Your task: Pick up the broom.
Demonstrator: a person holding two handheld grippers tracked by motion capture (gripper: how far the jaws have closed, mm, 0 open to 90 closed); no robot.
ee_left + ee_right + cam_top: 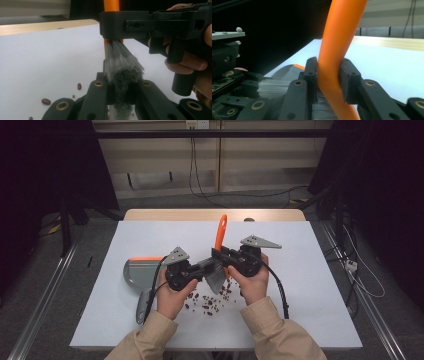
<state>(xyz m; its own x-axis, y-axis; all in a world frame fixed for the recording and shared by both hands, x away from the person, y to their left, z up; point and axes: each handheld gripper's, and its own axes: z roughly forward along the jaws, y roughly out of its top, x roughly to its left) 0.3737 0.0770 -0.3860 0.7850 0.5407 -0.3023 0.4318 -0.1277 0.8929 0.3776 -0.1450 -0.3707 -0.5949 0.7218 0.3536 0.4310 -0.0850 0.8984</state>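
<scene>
**Brush pinched at both ends, beans just below**

Brush (218, 257) held above the counter (310, 285) near the middle, long axis running from the grey bristles (215, 276) at the near end up and away along the orange handle (220, 231) toward the far edge. Nearly upright in the right gripper view, leaning slightly.

Right tongs (220, 256) pressed together on the handle low down, just above the bristle head; pads flat against the orange on either side (329, 80). Left tongs (206, 270) pinching the bristle tuft itself from the left (122, 87), pads sunk into the grey fibres. Both hands close together, knuckles almost meeting, the brush between them.

Scattered red beans (207, 306) on the counter just near of and below the bristle tips, between the two wrists. Grey dustpan (137, 275) with an orange lip lying left of the left hand, its handle pointing toward the near edge.

Likely next: bristles freed, then swept leftward. Beans nearer the left hand, dustpan well left of them, so a right-to-left stroke needed.
</scene>
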